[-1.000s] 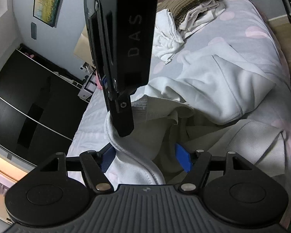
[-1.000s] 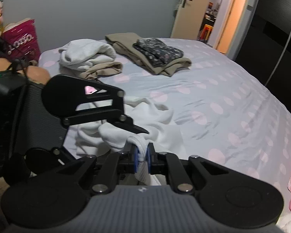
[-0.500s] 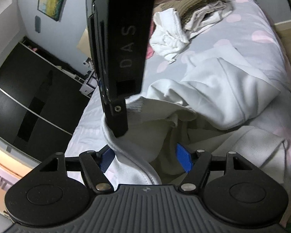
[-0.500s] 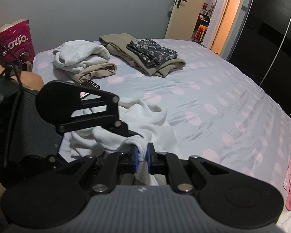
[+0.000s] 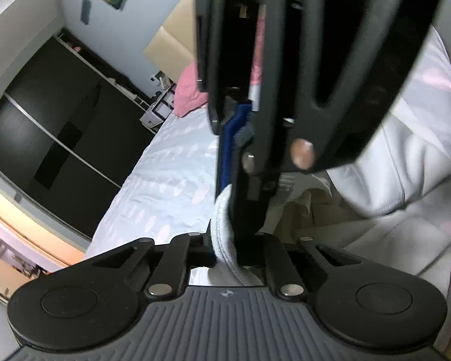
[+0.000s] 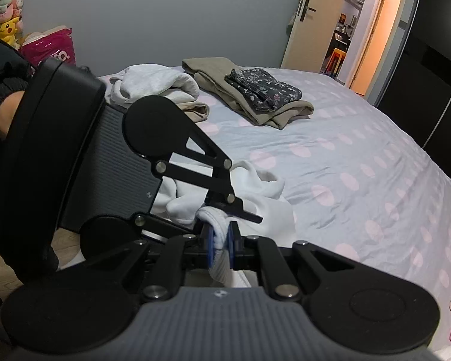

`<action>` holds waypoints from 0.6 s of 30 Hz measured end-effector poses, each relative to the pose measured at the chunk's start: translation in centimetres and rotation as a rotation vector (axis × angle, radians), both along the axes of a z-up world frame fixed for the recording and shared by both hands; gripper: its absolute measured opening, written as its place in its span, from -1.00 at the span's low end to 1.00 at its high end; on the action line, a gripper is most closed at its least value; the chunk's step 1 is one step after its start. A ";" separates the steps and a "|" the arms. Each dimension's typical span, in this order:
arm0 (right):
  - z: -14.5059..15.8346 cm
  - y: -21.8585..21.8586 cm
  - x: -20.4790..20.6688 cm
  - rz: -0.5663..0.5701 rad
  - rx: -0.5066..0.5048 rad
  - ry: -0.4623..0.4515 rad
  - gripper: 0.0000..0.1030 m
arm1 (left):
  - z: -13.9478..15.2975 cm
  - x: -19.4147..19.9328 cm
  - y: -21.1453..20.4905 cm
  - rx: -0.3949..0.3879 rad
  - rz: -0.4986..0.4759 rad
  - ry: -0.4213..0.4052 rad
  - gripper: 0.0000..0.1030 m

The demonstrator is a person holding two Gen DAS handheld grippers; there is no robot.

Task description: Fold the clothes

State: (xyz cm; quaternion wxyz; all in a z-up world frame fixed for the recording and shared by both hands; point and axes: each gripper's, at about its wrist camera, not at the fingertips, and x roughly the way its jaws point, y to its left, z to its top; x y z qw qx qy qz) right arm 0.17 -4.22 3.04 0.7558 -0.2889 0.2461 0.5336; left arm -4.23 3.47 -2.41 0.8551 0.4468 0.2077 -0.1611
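Note:
A white sweatshirt lies crumpled at the near edge of the bed; it also shows in the right wrist view. My right gripper is shut on its ribbed hem. My left gripper has closed in on the same ribbed hem, right beside the right gripper, whose black fingers block much of the left wrist view. In the right wrist view the left gripper sits just left of and above the hem.
The bed has a lilac cover with pink dots. A folded beige and floral pile and a crumpled white and beige heap lie at its far end. Black wardrobe doors stand alongside. A pink pillow lies beyond.
The left gripper, open around the hem before, has closed on it. The two grippers have come closer together. The right gripper stays shut on the hem.

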 end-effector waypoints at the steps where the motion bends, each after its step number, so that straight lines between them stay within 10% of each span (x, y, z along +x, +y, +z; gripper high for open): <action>1: 0.0 0.0 0.0 0.003 -0.003 0.001 -0.79 | -0.2 -0.1 0.0 0.014 -0.006 -0.002 -0.87; 12: 0.0 0.2 -0.5 0.011 -0.007 -0.017 -0.79 | -1.8 -0.7 -0.3 0.097 -0.051 0.006 -0.46; 18: 0.0 0.2 -0.6 0.026 0.003 -0.026 -0.79 | 0.0 0.4 1.1 -0.024 0.011 0.051 -0.92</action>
